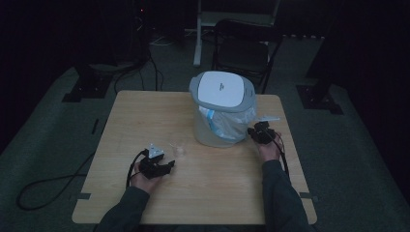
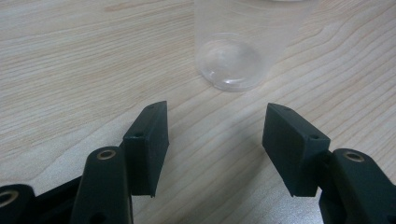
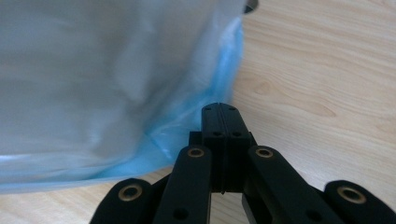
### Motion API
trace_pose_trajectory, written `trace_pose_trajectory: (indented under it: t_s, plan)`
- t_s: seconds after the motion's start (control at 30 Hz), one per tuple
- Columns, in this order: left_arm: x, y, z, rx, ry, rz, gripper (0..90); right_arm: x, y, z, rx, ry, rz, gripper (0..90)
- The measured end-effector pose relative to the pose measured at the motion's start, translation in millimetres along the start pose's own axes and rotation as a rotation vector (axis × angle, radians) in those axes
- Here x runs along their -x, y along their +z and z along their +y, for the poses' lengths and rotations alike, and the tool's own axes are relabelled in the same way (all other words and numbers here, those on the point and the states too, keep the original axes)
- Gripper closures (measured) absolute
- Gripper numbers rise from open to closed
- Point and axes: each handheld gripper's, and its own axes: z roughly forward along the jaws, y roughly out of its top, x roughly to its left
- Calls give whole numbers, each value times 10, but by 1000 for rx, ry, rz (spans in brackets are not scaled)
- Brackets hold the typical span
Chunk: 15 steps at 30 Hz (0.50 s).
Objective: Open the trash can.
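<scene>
A grey bin with a white lid stands at the back middle of the wooden table; a pale blue liner shows through its wall. A small clear plastic cup stands upright on the table. My left gripper lies just short of the cup, and my left gripper is open with only bare wood between the jaws. My right gripper is at the bin's lower right side. In its own view my right gripper is shut, tips beside the blue liner edge, nothing visible between the jaws.
A dark folding chair stands behind the table on the grey floor. A black cable trails off the table's left side. The room around is dim.
</scene>
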Motion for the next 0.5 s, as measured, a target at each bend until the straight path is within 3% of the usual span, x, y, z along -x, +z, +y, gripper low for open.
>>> trace_pose_trajectory:
  t_s: [0.17,0.5]
  plan:
    - [2,0,0,0,1,1,417,66,67,-27,-22,31,10,900]
    - [4,1,0,-1,2,2,417,40,78,-14,13,35,74,900]
